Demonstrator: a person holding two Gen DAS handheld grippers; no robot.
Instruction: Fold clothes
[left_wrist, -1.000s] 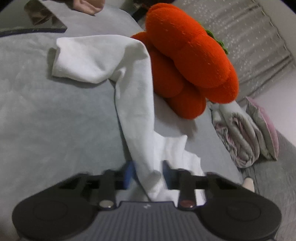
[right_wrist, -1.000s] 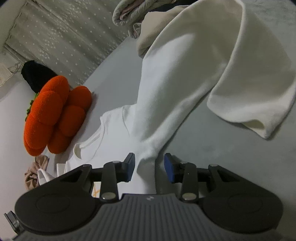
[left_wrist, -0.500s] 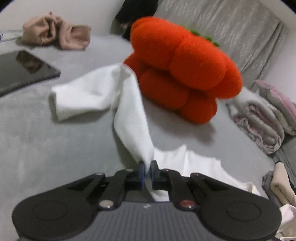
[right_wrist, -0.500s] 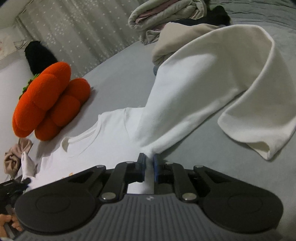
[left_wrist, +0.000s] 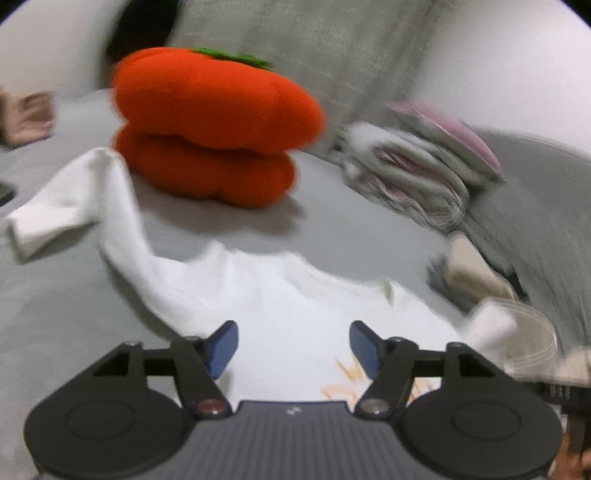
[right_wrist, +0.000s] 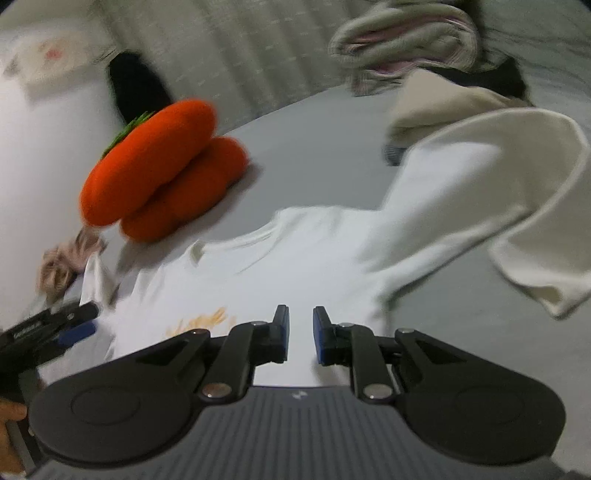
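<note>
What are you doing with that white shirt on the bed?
A person is folding clothes using tongs held in each hand. A white long-sleeved shirt lies spread on the grey bed, with both sleeves flopped outward. The left tongs are opening wide and hold nothing; the shirt lies below them. The right tongs are opening too, with a small gap and no cloth pinched. An orange plush pumpkin and a pile of folded laundry sit behind the shirt.
</note>
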